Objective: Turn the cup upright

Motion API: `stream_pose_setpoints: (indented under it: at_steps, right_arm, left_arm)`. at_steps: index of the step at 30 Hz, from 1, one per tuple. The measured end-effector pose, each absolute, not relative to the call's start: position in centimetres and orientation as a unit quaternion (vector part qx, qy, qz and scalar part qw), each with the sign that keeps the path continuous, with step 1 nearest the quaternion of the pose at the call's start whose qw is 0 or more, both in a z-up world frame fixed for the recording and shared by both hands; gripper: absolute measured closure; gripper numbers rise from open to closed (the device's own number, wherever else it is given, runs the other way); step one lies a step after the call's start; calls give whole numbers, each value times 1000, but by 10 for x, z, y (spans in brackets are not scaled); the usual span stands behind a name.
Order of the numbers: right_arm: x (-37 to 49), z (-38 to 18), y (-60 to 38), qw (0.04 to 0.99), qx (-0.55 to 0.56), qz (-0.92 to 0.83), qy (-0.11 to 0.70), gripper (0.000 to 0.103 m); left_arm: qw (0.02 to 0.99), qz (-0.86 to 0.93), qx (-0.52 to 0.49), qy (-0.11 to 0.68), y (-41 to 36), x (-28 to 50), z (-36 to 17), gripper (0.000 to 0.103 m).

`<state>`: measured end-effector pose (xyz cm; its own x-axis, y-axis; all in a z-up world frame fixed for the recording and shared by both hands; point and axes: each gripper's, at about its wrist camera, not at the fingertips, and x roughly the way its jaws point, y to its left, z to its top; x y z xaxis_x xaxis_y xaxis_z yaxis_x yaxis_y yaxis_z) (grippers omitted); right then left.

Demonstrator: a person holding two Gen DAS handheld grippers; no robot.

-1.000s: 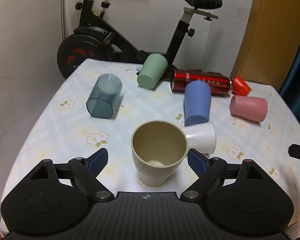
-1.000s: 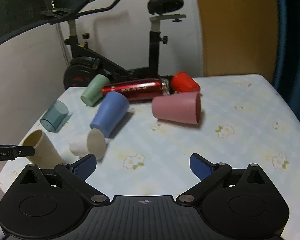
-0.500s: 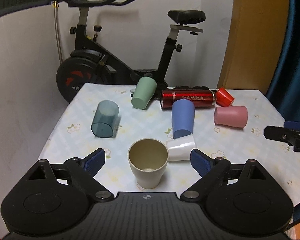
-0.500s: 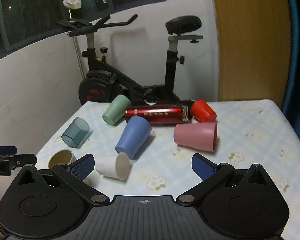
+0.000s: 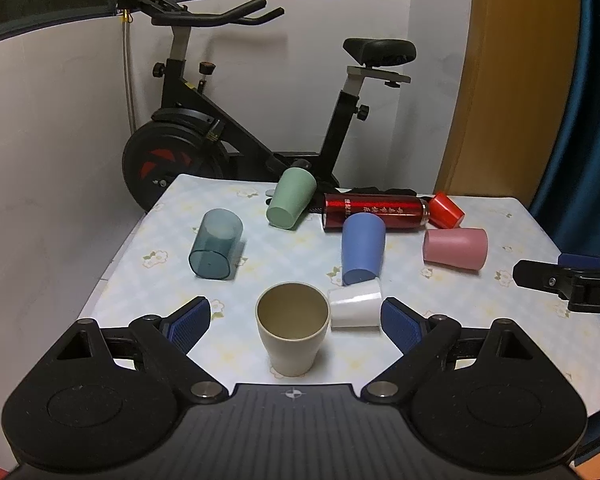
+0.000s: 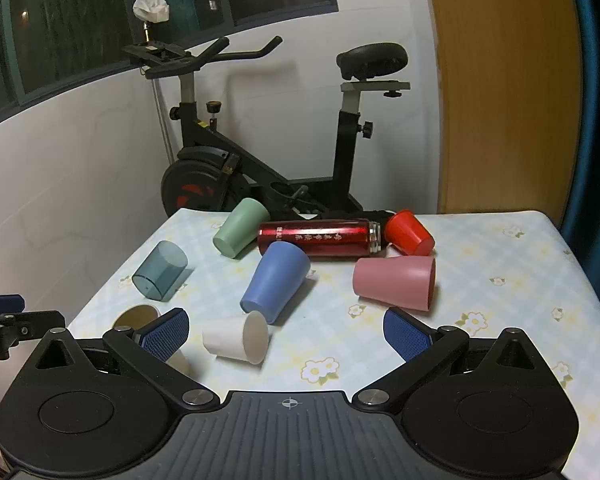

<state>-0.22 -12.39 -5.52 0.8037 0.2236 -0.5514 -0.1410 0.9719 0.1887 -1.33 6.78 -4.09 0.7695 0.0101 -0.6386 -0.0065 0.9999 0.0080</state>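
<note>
A beige cup (image 5: 291, 332) stands upright near the table's front edge, between the open fingers of my left gripper (image 5: 296, 320), which does not touch it. In the right wrist view its rim (image 6: 136, 314) shows partly behind a finger. A white cup (image 5: 356, 309) (image 6: 236, 338) lies on its side just right of it. Blue (image 5: 362, 252), pink (image 5: 454, 248), green (image 5: 291, 203), red (image 5: 444, 210) and clear teal (image 5: 216, 243) cups lie on their sides further back. My right gripper (image 6: 286, 330) is open and empty above the table's front.
A red metal flask (image 5: 374, 212) lies among the cups at the back. The table (image 5: 512, 224) has a floral cloth. An exercise bike (image 5: 204, 148) stands behind it by the white wall. The right gripper's finger (image 5: 560, 278) shows at the right edge.
Both grippers have drawn back and risen from the table. The beige cup stands free, further from the left gripper's fingers. The cups have not moved.
</note>
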Motion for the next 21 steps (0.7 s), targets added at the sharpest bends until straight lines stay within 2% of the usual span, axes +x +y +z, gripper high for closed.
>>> stream_pose_setpoints:
  at_steps: [21]
  right_arm:
    - [-5, -53, -126, 948, 70, 93, 297, 0]
  left_arm:
    - [945, 13, 8, 326, 66, -19, -36, 9]
